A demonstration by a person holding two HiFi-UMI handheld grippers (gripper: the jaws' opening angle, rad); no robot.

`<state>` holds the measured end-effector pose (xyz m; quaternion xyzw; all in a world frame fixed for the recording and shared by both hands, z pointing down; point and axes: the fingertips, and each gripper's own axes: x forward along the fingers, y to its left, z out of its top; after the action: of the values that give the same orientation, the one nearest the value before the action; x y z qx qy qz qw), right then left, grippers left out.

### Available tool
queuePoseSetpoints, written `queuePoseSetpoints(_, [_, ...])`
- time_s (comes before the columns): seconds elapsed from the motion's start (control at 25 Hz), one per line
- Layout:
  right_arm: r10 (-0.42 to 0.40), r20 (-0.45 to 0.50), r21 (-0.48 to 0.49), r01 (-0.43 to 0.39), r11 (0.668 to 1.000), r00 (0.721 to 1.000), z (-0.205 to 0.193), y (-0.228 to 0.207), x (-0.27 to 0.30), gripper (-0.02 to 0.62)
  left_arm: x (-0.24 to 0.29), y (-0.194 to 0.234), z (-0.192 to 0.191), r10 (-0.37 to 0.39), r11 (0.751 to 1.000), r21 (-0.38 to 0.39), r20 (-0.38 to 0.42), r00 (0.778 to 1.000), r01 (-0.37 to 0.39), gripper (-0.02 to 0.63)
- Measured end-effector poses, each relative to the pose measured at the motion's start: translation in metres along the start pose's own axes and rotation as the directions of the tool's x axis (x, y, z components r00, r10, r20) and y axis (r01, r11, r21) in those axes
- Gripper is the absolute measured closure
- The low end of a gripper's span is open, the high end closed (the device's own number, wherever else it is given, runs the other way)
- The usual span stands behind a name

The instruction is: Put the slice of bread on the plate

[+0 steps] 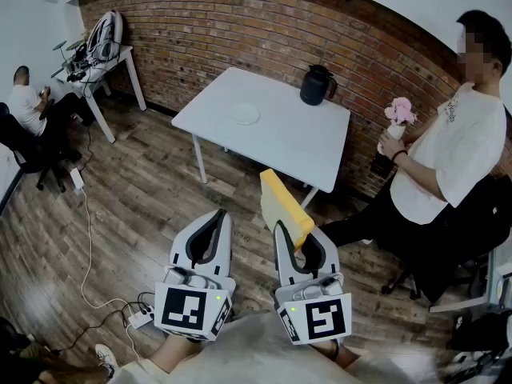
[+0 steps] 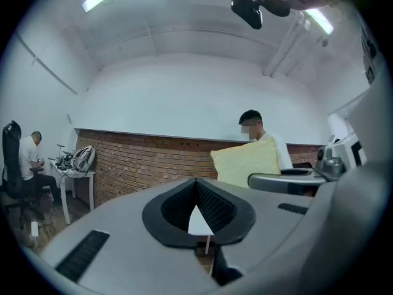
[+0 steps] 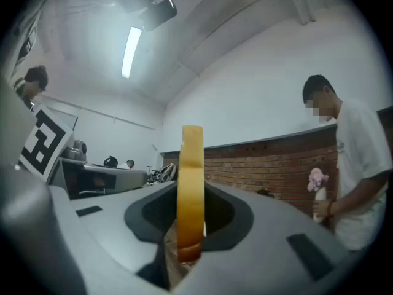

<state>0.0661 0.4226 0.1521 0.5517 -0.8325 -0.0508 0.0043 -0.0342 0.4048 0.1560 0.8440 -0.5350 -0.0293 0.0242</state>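
Pickup's done: right gripper has the slice of bread clamped. Jaws are only a little apart, closed on the slice's lower edge. In the right gripper view, the slice of bread stands upright and edge-on, dead centre btw the two pads. Most of it sticks up and out past the fingertips, w/ the browner crust end sitting down in the jaw throat. How deep the pads bite, can't quite say; the slice itself blocks that.

Left gripper is out of the action: tips together, nothing in them. It's held just beside the right one, both pointing level.

What's left is the whole delivery. The plate sits on the white table, well apart from the slice, across open floor. It looks bare, tho it's small in the head view. So approx: grab done; carry, lay flat and release not yet done.
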Motion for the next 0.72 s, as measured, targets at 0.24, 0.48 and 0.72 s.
queuePoseSetpoints(0.24, [0.003, 0.019, 0.001, -0.003, 1.0, 1.0, -0.004, 0.003, 0.019, 0.503, 0.015, 0.009, -0.001, -0.014, 1.0, 0.025, 0.012, 1.0, 0.014, 0.595])
queuePoseSetpoints(0.48, [0.017, 0.004, 0.019, -0.017, 1.0, 1.0, -0.014, -0.005, 0.026, 0.503, 0.027, 0.007, -0.007, -0.013, 1.0, 0.02, -0.001, 1.0, 0.013, 0.595])
queuePoseSetpoints(0.72, [0.039, -0.001, 0.038, -0.039, 0.999, 0.999, -0.02, -0.022, 0.026, 0.502, 0.039, 0.0, -0.01, 0.006, 1.0, 0.018, 0.0, 1.0, -0.006, 0.595])
